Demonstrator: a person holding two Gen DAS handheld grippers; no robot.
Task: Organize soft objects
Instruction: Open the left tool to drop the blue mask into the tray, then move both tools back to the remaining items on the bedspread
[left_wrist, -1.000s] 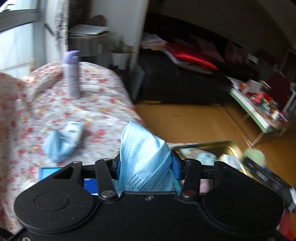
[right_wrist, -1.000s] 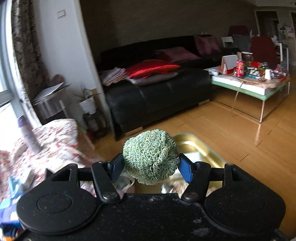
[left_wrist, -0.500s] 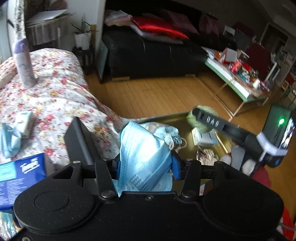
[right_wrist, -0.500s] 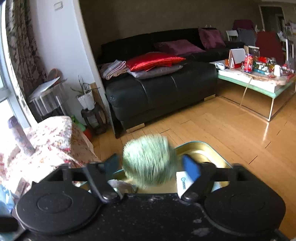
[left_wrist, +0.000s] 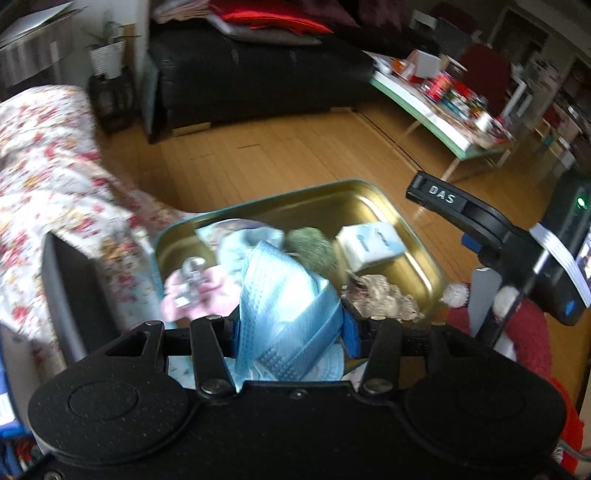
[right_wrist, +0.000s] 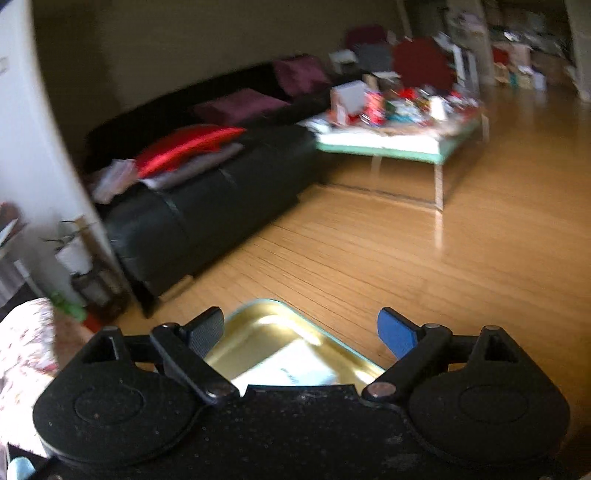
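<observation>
My left gripper (left_wrist: 290, 326) is shut on a crumpled light-blue face mask (left_wrist: 284, 314), held just above the near end of a gold metal tin (left_wrist: 373, 201). Inside the tin lie a green knitted ball (left_wrist: 312, 249), a white tissue pack (left_wrist: 371, 242), a pink cloth (left_wrist: 201, 293), another blue mask (left_wrist: 240, 245) and a beige lacy piece (left_wrist: 384, 295). In the right wrist view my right gripper (right_wrist: 301, 332) has its jaws opening, with nothing between them, over the tin's far corner (right_wrist: 273, 314). The right tool's finger (left_wrist: 439, 195) reaches in at the right of the left wrist view.
A floral-covered bed (left_wrist: 48, 170) lies to the left of the tin. A black sofa (right_wrist: 207, 199) with red and purple cushions stands at the back, and a cluttered low table (right_wrist: 399, 142) to the right. Wooden floor (right_wrist: 406, 258) spreads beyond the tin. A red sleeve (left_wrist: 532, 332) shows lower right.
My right gripper opened and let the green knitted ball drop into the tin. My left gripper carried the blue mask from over the bed to above the tin.
</observation>
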